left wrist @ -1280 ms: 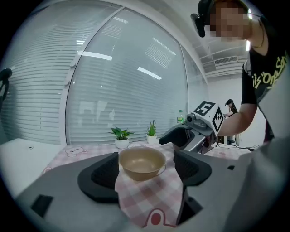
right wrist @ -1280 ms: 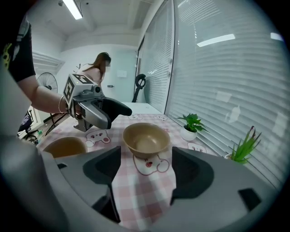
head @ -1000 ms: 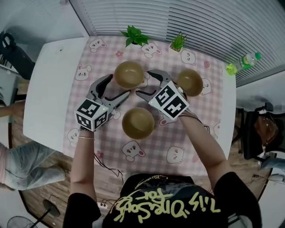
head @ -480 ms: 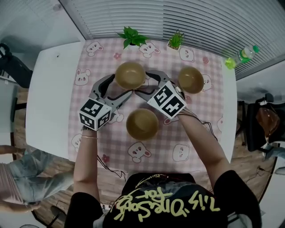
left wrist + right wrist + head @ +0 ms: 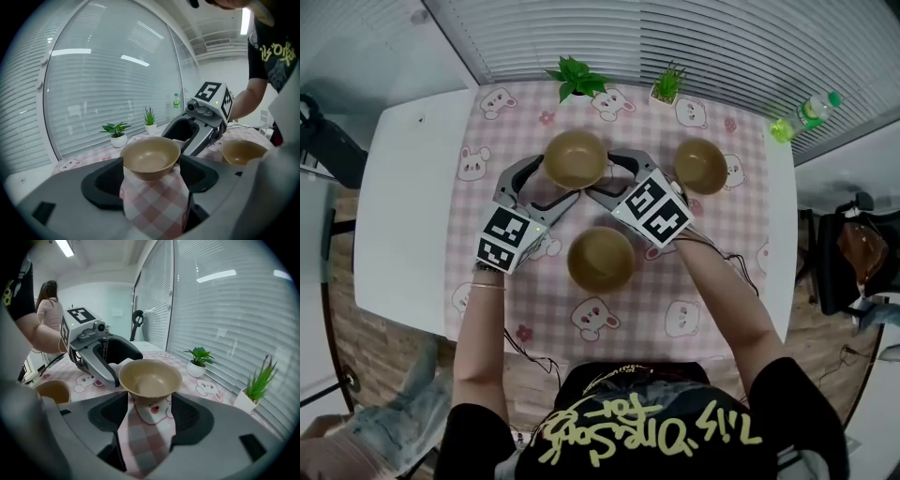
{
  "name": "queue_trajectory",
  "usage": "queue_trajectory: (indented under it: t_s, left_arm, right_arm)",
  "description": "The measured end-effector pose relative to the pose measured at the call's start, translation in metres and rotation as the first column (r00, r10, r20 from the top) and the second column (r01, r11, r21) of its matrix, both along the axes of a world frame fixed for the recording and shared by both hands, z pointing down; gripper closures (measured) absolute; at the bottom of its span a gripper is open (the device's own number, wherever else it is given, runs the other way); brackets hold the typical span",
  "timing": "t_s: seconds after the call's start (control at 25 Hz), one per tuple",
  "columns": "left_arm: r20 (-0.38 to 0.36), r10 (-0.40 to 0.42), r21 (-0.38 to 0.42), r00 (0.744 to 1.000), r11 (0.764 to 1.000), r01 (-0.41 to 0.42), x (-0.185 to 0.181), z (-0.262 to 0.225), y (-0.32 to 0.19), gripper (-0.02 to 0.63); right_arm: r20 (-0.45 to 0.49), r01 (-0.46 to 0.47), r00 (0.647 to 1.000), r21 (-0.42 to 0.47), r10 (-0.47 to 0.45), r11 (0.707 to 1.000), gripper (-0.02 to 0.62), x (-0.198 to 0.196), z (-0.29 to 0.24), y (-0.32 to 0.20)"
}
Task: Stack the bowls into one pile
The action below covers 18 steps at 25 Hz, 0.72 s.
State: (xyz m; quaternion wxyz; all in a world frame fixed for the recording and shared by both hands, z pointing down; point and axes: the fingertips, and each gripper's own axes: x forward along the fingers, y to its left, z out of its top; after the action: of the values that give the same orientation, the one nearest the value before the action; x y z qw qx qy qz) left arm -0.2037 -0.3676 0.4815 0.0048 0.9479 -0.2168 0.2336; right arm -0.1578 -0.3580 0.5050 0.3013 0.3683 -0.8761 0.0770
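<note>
- My left gripper point(image 5: 541, 184) has its jaws spread, with the top-centre bowl point(image 5: 575, 157) at their tips.
- My right gripper point(image 5: 609, 178) is closing, with that bowl between its tips, unclamped.
- The centre bowl point(image 5: 600, 259) and the upper-right bowl point(image 5: 701, 166) sit apart.

Head view: high above the person, facing steeply down. It takes in the whole table point(image 5: 403, 187), with its far edge and the window blinds point(image 5: 675, 37) at the top.
Left gripper view: low over the pink checked tablecloth point(image 5: 150, 206), close to the far-edge bowl point(image 5: 150, 157), facing the far right corner.
Right gripper view: equally low and close, facing the same bowl towards the far left corner.
Shared: that bowl and the leafy potted plant point(image 5: 575, 77) show in all three views.
</note>
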Motion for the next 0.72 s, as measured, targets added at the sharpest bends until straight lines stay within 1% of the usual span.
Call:
queue_trajectory:
  t_s: [0.08,0.4,0.56,0.72]
  left_arm:
    - [0.018,-0.011,0.015,1.0,1.0,0.01,0.0012,0.0005,-0.0004,0.233]
    - [-0.012,-0.043,-0.041,0.999,0.998,0.042,0.0004,0.001,-0.0054,0.218]
    - [-0.035,-0.043,-0.067,0.998,0.997,0.041,0.0014,0.0023,-0.0061,0.213]
    - [-0.061,-0.046,-0.079,0.997,0.996,0.042,0.0021,-0.003,-0.0073,0.218]
  right_arm:
    - [-0.018,-0.001,1.0,0.009,0.001,1.0,0.301,-0.0002,0.0011,-0.0012]
    - [-0.007,-0.012,1.0,0.006,0.012,1.0,0.301,-0.0012,0.0005,-0.005]
    - [-0.022,-0.024,0.999,0.002,0.024,1.0,0.301,0.0022,-0.0002,-0.0045]
    - [-0.017,-0.019,1.0,0.011,0.019,1.0,0.301,0.0002,-0.0022,-0.006]
